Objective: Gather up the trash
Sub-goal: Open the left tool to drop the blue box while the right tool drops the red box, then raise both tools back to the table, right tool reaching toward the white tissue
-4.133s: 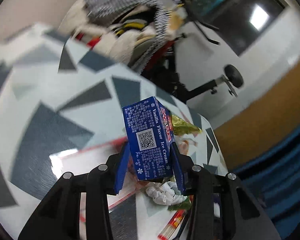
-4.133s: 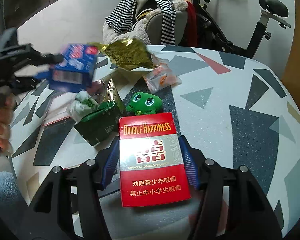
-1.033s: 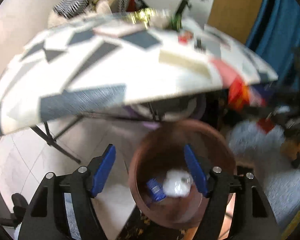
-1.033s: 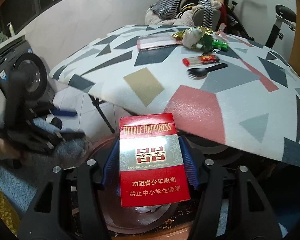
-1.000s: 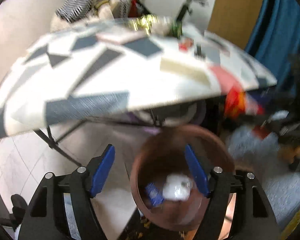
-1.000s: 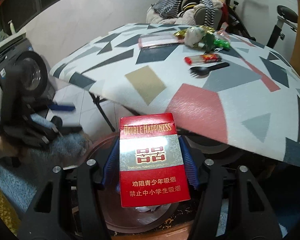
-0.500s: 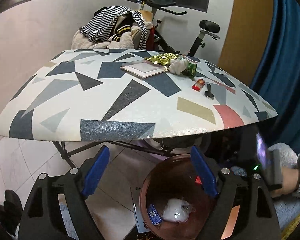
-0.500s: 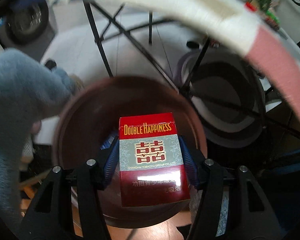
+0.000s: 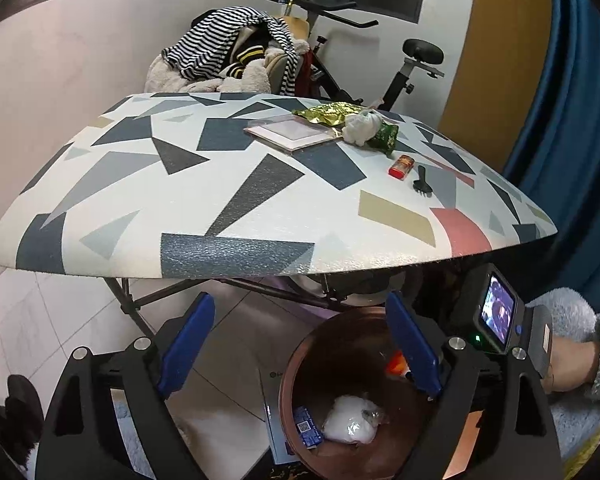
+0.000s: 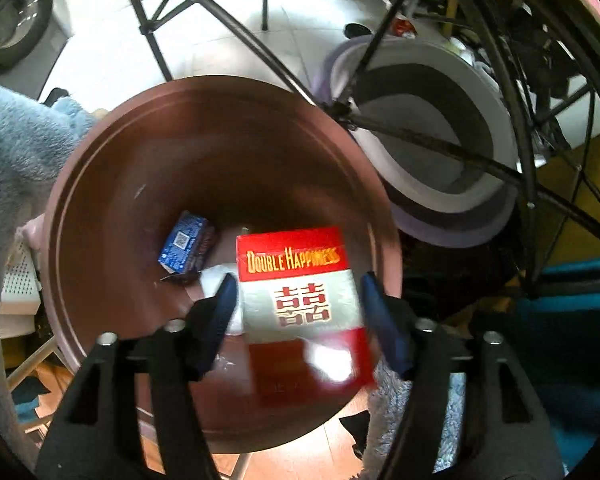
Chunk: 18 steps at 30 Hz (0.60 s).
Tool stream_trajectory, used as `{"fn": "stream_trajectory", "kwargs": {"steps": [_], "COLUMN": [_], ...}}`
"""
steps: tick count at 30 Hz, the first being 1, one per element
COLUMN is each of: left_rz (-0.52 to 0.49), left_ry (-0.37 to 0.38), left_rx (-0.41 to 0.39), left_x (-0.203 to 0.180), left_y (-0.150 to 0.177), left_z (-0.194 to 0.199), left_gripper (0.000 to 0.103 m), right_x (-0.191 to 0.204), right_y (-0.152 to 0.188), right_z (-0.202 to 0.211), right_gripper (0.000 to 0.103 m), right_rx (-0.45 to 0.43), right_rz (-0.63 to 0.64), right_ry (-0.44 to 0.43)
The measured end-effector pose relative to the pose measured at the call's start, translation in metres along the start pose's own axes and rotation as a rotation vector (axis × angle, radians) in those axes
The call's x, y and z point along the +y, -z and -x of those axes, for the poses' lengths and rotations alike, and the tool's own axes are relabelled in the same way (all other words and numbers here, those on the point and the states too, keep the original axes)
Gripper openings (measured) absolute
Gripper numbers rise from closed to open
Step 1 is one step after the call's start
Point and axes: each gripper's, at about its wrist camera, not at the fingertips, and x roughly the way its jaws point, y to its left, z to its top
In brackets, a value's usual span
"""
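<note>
Your red cigarette pack (image 10: 300, 304) sits between the fingers of your right gripper (image 10: 296, 312), right above the brown trash bin (image 10: 100, 184). There is a small gap on each side, so the grip looks let go. Down in the bin lie a blue box (image 10: 186, 246) and a white wad (image 9: 350, 424). Your left gripper (image 9: 300, 344) is spread wide, holding nothing, near the table (image 9: 180, 208).

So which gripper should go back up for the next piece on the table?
Left. The left gripper is open and empty, facing the table. The right gripper has the cigarette pack between its fingers over the bin.
</note>
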Motion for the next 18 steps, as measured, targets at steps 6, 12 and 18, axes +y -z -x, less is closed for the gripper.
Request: {"fn": "stream_trajectory", "kwargs": {"steps": [6,12,18], "left_rz": [-0.017,0.004,0.029], "left_ry": [-0.003,-0.009,-0.016], "left_rx": [0.005,0.006,0.006], "left_x": [-0.004,0.0,0.006], "left_y": [0.001,0.001,0.0], "left_z": [-0.002,-0.001,-0.001], "left_gripper": [0.086,0.086,0.087], "right_x": [-0.001,-0.004,-0.007], "right_y": [0.003,0.003,0.0], "right_z": [0.004,0.014,0.021], "right_gripper": [0.092,0.095,0.096], "right_rx": [-0.026,-0.062,-0.094], "right_rz": [0.003,0.005,-0.035], "right_ry": [-0.002,-0.013,-0.02]}}
